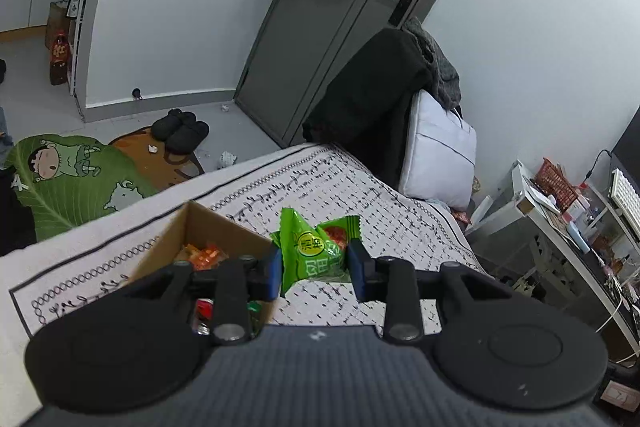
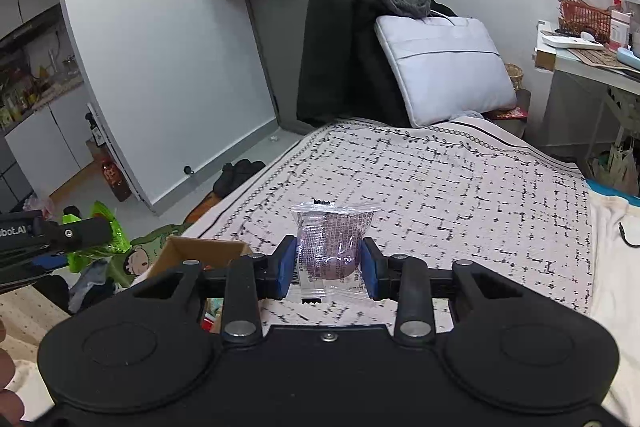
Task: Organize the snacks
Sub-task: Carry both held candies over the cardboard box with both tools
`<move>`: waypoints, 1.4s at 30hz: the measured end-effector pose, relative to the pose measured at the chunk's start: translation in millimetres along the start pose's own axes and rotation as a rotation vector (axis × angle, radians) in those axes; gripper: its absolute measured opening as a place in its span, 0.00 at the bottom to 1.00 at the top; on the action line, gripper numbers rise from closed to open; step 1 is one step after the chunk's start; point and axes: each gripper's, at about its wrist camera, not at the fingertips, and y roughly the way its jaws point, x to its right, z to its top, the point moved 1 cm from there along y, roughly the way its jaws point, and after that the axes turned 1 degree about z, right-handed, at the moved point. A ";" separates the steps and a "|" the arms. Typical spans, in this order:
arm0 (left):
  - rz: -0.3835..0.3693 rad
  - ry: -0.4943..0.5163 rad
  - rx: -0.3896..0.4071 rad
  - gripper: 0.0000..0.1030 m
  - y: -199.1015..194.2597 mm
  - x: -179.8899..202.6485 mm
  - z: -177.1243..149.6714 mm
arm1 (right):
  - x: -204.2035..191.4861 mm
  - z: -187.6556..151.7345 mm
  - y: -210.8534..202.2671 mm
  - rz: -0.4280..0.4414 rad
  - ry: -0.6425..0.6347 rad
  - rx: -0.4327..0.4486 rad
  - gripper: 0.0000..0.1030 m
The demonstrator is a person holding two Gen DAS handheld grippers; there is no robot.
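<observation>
My left gripper (image 1: 316,267) is shut on a green snack packet (image 1: 312,251) and holds it above the patterned bed cover, just right of an open cardboard box (image 1: 200,227) with several snack packets inside. My right gripper (image 2: 329,269) is shut on a clear packet with a purple snack (image 2: 332,247), held above the bed cover. The box (image 2: 208,251) sits left of and below the right gripper. The left gripper's fingers (image 2: 76,233) with the green packet (image 2: 108,227) show at the far left of the right wrist view.
The bed cover (image 1: 360,195) spans the middle. A grey bag (image 2: 444,67) and dark clothes (image 2: 340,59) stand at the bed's far end. A cluttered desk (image 2: 580,47) is at the right. Slippers (image 1: 180,131) and a green cartoon rug (image 1: 76,175) lie on the floor left.
</observation>
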 end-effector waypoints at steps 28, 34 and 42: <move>0.038 -0.114 -0.064 0.32 16.9 -84.7 16.6 | -88.3 -21.7 45.8 0.106 -0.026 -0.058 0.33; 0.045 -0.126 -0.094 0.32 25.0 -96.4 18.9 | -101.9 -27.8 59.1 0.137 -0.019 -0.085 0.33; 0.069 -0.160 -0.194 0.32 51.4 -109.2 5.5 | -113.4 -40.0 82.5 0.174 -0.005 -0.122 0.33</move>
